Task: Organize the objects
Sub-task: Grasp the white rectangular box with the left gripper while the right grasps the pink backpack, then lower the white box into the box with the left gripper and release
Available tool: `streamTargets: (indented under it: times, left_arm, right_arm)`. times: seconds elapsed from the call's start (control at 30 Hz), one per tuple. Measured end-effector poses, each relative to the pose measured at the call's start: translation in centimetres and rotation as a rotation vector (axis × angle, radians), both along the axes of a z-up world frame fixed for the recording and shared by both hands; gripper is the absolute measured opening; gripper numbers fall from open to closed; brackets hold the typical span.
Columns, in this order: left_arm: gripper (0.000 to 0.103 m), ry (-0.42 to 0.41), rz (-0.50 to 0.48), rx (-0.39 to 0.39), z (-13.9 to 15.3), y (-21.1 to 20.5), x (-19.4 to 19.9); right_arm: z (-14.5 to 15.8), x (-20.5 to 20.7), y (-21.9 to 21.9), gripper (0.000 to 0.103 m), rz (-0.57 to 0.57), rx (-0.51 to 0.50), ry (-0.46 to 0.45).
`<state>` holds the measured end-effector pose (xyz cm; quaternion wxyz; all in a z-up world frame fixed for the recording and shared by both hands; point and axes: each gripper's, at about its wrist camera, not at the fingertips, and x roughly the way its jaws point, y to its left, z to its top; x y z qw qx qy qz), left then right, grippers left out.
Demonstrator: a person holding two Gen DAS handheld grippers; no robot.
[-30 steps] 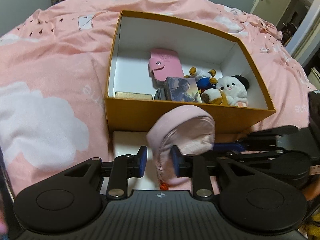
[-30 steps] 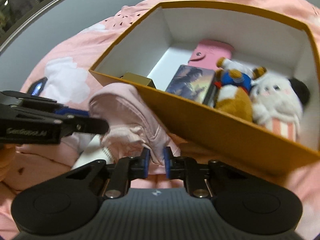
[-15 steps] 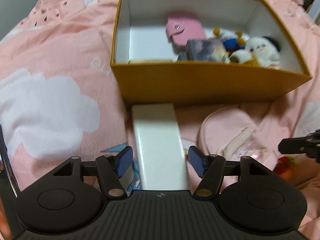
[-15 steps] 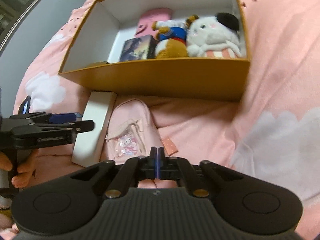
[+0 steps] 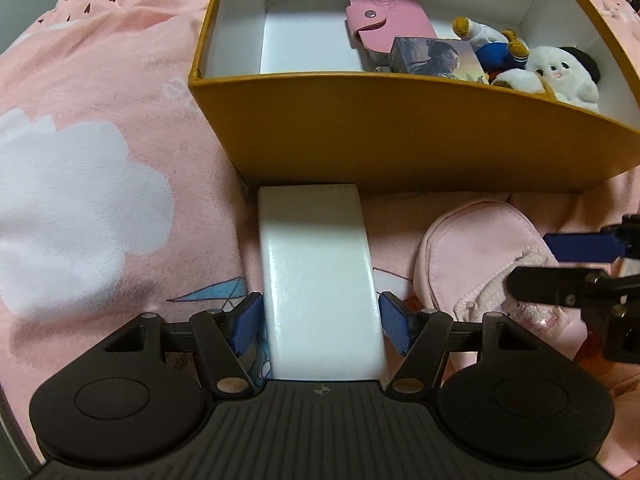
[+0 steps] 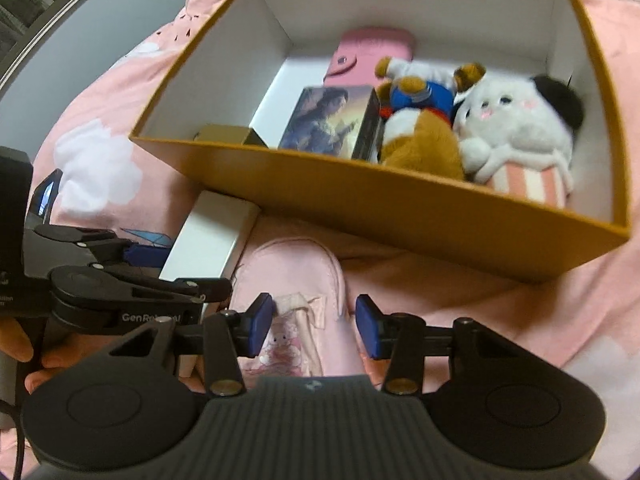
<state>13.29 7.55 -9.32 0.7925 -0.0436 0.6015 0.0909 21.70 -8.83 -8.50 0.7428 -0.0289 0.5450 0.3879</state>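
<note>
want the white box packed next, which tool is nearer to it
Left. The left tool straddles the white box, fingers open on either side. The right tool is off beside it, over the pink pouch.

Box (image 5: 400, 128): mustard-orange outside, plain white inside.
Bedcover (image 5: 100, 152): pink, printed with white clouds; a pale-blue paper-plane motif at 9 o'clock of the left gripper (image 5: 320, 322).
Long box (image 5: 320, 272): glossy white, unpatterned.
Pouch (image 6: 296, 300): pale pink, with a small pink-and-white cartoon figure printed on its front.
Wallet (image 5: 384, 20): solid pink, with a metal-coloured snap.
Card box (image 6: 326, 120): printed picture in blue-grey and warm gold tones, black side.
Plush duck (image 6: 420, 120): white, blue and tan-orange.
Plush rabbit (image 6: 516, 128): white with pink cheeks and a black patch, on a pink-and-white striped base.
Small box (image 6: 226, 135): gold.
Finger pads (image 5: 246, 324): blue on both black grippers, including the right gripper (image 6: 316, 326).
</note>
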Motion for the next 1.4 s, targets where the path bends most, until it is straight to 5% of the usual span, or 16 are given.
streamTargets:
  times: [0.3,0.57,1.07,1.4]
  left_arm:
    - [0.072,0.005,-0.004,0.0,-0.9,0.1,0.1]
    - [0.071,-0.061,-0.021,-0.003,0.6,-0.2,-1.6]
    - [0.07,-0.221,-0.064,-0.083,6.1,-1.0,-4.2]
    - [0.07,-0.324,-0.148,-0.184,12.7,-0.7,-3.7]
  right_arm:
    - [-1.6,0.5,0.2,0.049,0.001,0.027,0.068]
    - [-1.1,-0.4,-0.5,0.026,-0.01,0.036,0.055]
    - [5.7,-3.3,-3.5,0.019,-0.073,0.126,-0.108]
    - [11.6,-2.9,-6.1,0.019,-0.144,0.233,-0.221]
